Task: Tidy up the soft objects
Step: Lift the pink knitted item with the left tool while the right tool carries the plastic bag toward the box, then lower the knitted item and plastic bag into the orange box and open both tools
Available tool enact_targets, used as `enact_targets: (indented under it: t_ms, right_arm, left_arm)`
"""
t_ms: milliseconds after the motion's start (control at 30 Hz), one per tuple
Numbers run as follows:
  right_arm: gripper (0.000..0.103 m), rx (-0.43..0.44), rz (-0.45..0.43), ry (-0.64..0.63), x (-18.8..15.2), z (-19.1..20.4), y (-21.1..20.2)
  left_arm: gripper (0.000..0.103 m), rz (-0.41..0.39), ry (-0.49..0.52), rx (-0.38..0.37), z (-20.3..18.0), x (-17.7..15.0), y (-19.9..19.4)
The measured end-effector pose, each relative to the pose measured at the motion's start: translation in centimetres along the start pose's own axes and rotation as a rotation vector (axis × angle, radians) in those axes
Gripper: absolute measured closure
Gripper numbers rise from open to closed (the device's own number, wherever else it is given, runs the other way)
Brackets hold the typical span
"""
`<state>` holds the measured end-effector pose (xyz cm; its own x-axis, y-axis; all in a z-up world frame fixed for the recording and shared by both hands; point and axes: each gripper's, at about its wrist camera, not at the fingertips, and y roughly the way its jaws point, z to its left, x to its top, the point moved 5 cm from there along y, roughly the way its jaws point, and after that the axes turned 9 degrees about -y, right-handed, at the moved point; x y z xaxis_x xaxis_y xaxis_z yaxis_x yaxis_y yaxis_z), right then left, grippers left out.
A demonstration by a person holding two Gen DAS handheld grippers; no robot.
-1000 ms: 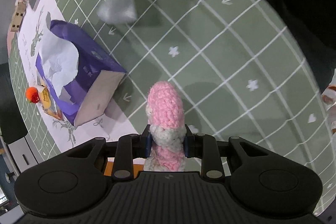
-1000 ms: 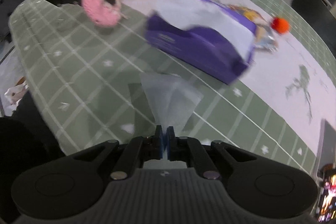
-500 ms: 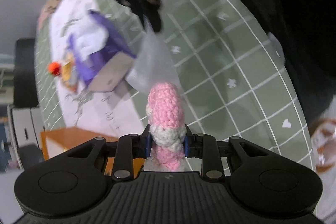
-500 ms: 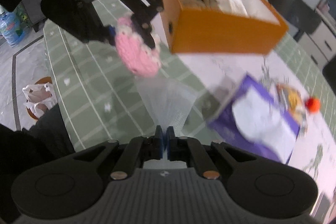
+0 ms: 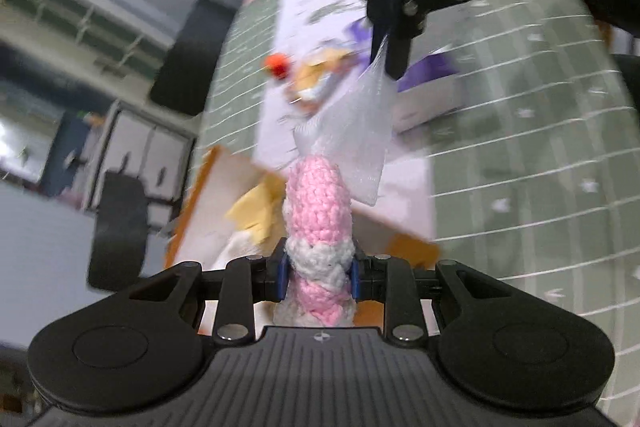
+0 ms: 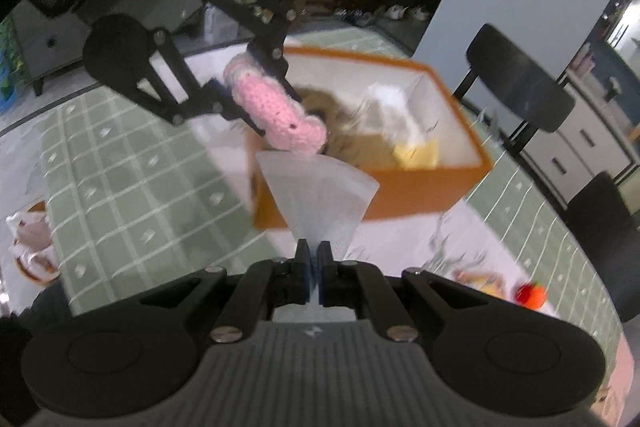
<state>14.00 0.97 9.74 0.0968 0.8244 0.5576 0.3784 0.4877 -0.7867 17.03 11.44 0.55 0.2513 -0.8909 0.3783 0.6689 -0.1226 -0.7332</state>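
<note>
The left gripper (image 5: 319, 273) has its jaws clamped on a pink and white crocheted toy (image 5: 319, 211), gripping it at the white band so that the pink end juts out ahead. From the right wrist view that toy (image 6: 276, 113) hangs in the air over the near rim of the orange box (image 6: 460, 183), clear of its walls. The right gripper (image 6: 314, 277) has its jaws pressed together on the corner of a sheer white mesh pouch (image 6: 320, 199), which fans out forward and overlaps the box's near wall in the picture; whether it touches the wall cannot be told. The box is open at the top, with a brown fluffy thing (image 6: 348, 135), white stuff and a yellow piece (image 6: 418, 155) already inside, leaving room on the near side. It stands on a white mat on the bench (image 6: 120, 187), whose green checked cloth lies bare to the left. A purple box (image 5: 428, 71) and a small orange thing (image 6: 532, 295) lie farther along the mat, well apart from the orange box. A black chair (image 6: 520, 87) stands beyond the bench's far edge.
</note>
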Motion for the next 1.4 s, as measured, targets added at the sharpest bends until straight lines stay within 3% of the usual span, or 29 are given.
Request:
enact_targets:
  t_ms: [233, 433, 600, 767, 1200, 1300, 1367, 1400]
  right_arm:
    - [0.103, -0.078, -0.035, 0.044, 4.6, -4.6, 1.9]
    - [0.103, -0.111, -0.029, 0.120, 7.9, -8.2, 6.0]
    - [0.103, -0.118, 0.005, 0.167, 8.4, -10.3, 9.3]
    - [0.103, -0.126, 0.049, 0.218, 8.8, -12.4, 13.1]
    - [0.103, -0.067, 0.067, 0.378, 8.8, -14.2, 19.1]
    - [0.103, -0.039, 0.073, 0.417, 8.3, -14.0, 20.2]
    - [0.102, -0.019, 0.078, 0.436, 7.8, -13.8, 20.9]
    - [0.102, -0.008, 0.084, 0.444, 7.6, -13.7, 21.2]
  left_arm:
    - [0.072, 0.016, -0.183, 0.099, 6.0, 0.0, 1.7]
    - [0.072, 0.036, -0.358, 0.069, 9.6, -0.8, 4.7]
    - [0.072, 0.042, -0.543, 0.020, 12.0, -1.6, 6.7]
    - [0.072, 0.087, -0.671, 0.037, 13.2, -2.0, 8.7]
    - [0.070, 0.154, -0.802, 0.017, 13.6, -1.9, 11.8]
    - [0.063, 0.157, -0.796, 0.005, 13.1, -2.4, 11.9]
    - [0.047, 0.156, -0.758, 0.012, 12.6, -2.6, 11.8]
    - [0.045, 0.161, -0.743, 0.019, 12.5, -2.5, 12.0]
